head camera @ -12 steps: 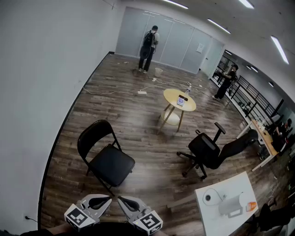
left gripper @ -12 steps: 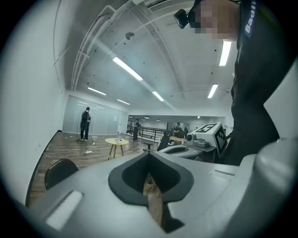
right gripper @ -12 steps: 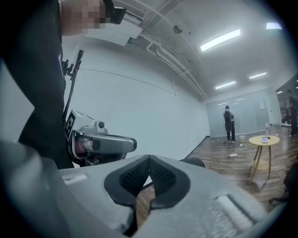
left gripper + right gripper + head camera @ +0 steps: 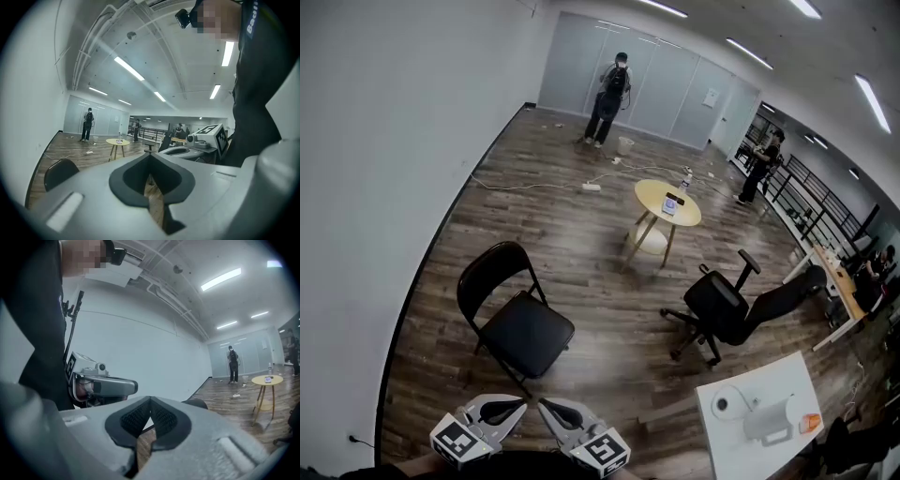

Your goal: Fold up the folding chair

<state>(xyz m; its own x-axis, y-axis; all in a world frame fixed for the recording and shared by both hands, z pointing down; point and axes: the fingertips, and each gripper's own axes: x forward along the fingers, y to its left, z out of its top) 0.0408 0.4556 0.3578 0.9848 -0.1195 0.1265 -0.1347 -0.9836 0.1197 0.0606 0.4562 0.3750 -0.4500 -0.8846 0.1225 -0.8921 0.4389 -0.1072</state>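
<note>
My left gripper (image 4: 150,161) is clenched on nothing. Its dark pads meet in a tight V, and only floorboards show through the slit below them. My right gripper (image 4: 150,405) matches it, with ribbed pads pressed together and empty. I hold both low and close to my body, tips nearly meeting and aimed roughly level. I read this as a ready pose, since neither has reached anything yet.

The folding chair (image 4: 523,333) stands just ahead of both grippers, apart from them. It is fully open on its legs, so the folding has not begun. The seat is a flat, rounded-square black pad with a dull sheen. The backrest (image 4: 490,274) is a curved black panel on the side away from me, carried on thin black tubing. I'd expect that smooth, slim tube to suit the ribbed pads, though the jaws must part first. The seat would then need to swing up toward the back.

The chair rests on a dark, streaky plank floor (image 4: 572,187). Beyond it stands a round table (image 4: 656,199) with a pale wooden top and splayed legs. To the chair's right sits a black office chair (image 4: 722,309), reclined on a castor base. Also to its right, nearer me, is a white table (image 4: 773,375) holding a white roll. Well beyond the chair, a person (image 4: 609,92) stands at a frosted glass wall.
</note>
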